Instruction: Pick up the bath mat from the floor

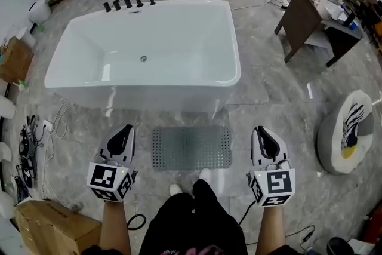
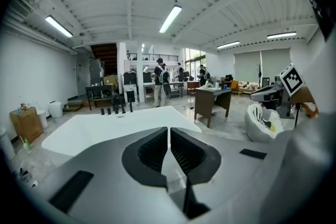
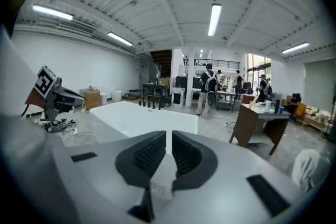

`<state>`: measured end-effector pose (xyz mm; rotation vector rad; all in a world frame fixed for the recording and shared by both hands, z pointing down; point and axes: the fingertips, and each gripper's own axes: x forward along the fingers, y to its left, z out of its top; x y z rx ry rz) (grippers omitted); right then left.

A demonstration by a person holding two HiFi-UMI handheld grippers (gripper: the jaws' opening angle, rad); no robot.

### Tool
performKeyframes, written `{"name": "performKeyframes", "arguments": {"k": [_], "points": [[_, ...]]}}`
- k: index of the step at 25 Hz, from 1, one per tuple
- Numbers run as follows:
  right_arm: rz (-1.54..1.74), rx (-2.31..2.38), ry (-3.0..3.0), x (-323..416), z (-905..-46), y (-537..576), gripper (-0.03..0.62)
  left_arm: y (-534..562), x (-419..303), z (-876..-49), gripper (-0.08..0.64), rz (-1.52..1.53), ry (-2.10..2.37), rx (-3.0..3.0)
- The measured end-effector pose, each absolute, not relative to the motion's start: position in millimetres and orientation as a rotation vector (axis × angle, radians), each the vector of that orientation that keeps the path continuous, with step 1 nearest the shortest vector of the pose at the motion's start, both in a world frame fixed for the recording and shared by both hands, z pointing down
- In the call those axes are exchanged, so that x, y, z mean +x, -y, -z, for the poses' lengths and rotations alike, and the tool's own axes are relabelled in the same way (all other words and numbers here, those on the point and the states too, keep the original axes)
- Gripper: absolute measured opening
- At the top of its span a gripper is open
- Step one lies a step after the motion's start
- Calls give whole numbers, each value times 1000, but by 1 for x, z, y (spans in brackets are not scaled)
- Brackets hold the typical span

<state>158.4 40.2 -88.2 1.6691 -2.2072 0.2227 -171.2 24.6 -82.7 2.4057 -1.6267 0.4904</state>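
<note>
A grey perforated bath mat lies flat on the floor in front of the white bathtub. My left gripper hangs above the floor just left of the mat, jaws shut and empty. My right gripper hangs to the mat's right, also shut with nothing held. In the left gripper view the left gripper has its dark pads closed together, the tub beyond. The right gripper view shows the right gripper closed too, with the tub ahead. The mat is hidden in both gripper views.
My feet stand at the mat's near edge. A brown desk stands at the back right, a round white seat at the right. Cables and a cardboard box lie at the left. People stand in the far background.
</note>
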Motion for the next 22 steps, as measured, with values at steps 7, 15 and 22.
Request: {"name": "performKeyframes", "arguments": {"k": [7, 15, 22], "points": [[-337, 1632, 2175, 176, 35, -12, 25, -14, -161, 26, 6, -613, 1590, 2304], [-397, 1570, 2141, 167, -97, -2, 25, -2, -170, -117, 6, -667, 1558, 2228], [-491, 1556, 2046, 183, -275, -17, 126, -16, -182, -306, 8, -725, 1501, 2151]]}}
